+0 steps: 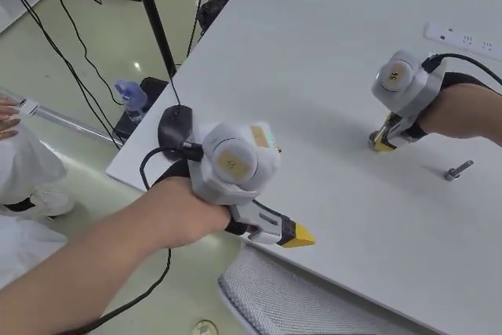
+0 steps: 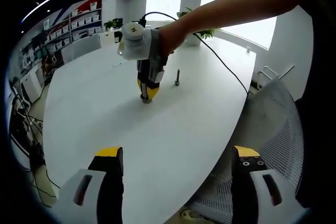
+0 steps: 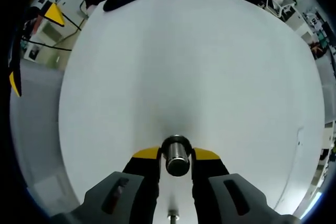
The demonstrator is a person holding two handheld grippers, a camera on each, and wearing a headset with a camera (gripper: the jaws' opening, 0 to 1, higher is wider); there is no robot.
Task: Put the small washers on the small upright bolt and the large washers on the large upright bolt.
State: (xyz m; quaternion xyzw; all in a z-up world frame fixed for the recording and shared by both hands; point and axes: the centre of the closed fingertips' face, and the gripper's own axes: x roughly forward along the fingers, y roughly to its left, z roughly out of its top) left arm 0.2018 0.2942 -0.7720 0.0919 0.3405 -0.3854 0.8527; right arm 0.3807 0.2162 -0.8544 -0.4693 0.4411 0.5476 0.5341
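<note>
In the head view, the left hand (image 1: 184, 213) reaches in from the lower left of the frame. Its forearm slants up and to the right, and its fingers are wrapped around the left gripper (image 1: 298, 234). That gripper is level and points right, with its yellow tip over the near edge of the white table (image 1: 314, 52). Just below it is the grey mesh back of a chair (image 1: 314, 296). In the left gripper view, its jaws are spread wide at the bottom of the frame with nothing between them.

Farther right, in the upper right of the head view, the right gripper (image 1: 383, 140) points straight down at the table. The forearm holding it enters from the right edge. Its jaws are drawn narrow around the large bolt (image 3: 177, 156). The right gripper view shows the bolt upright between the yellow tips, which press against both sides of it. It stands low in the centre of that view.

The small bolt (image 1: 457, 170) stands on the table just right of and below the right gripper in the head view, clear of it. A power strip (image 1: 463, 39) lies near the upper right corner.
</note>
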